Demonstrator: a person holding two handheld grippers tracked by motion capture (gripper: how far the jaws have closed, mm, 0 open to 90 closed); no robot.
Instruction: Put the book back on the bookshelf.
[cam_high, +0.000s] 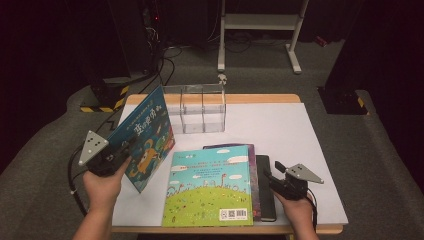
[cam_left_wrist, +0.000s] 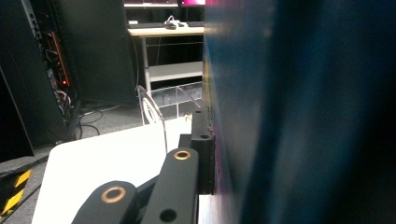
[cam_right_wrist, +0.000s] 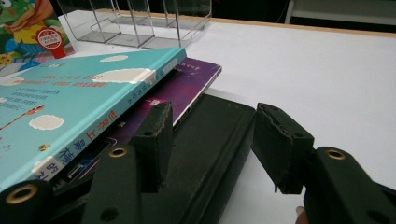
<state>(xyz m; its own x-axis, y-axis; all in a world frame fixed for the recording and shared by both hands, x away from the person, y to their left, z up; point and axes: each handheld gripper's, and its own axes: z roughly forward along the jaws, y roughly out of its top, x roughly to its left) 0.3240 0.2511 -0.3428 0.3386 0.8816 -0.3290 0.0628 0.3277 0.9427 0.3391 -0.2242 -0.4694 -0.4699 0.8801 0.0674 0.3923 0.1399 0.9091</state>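
We take the clear acrylic organiser (cam_high: 202, 114) at the far side of the table as our landmark. Its upright dividers suggest it is meant to receive books on edge, which we judge explains why the blue picture book (cam_high: 142, 140) is raised off the table just left of the organiser, tilted, cover toward the camera, its top corner near the organiser's left wall.

The left gripper (cam_high: 117, 154) has its jaws pinched on that book's lower left edge. In the left gripper view the near jaw lies flat against the blue cover (cam_left_wrist: 299, 112), which fills the right side; the other jaw is hidden behind the book. We judge the edge grip leaves the rest of the book free to slide between dividers.

In front of the organiser lies a stack: a green-and-sky picture book (cam_high: 210, 187) over a purple book (cam_right_wrist: 187, 84), with a black book (cam_high: 265, 187) beside and under them at the right edge.

The right gripper (cam_high: 272, 172) rests low at the black book, fingers (cam_right_wrist: 156, 140) spread and empty. In the right gripper view the black book (cam_right_wrist: 215, 140) sits between the two pads, touching neither as far as we can tell. Likely staged for the next pick.
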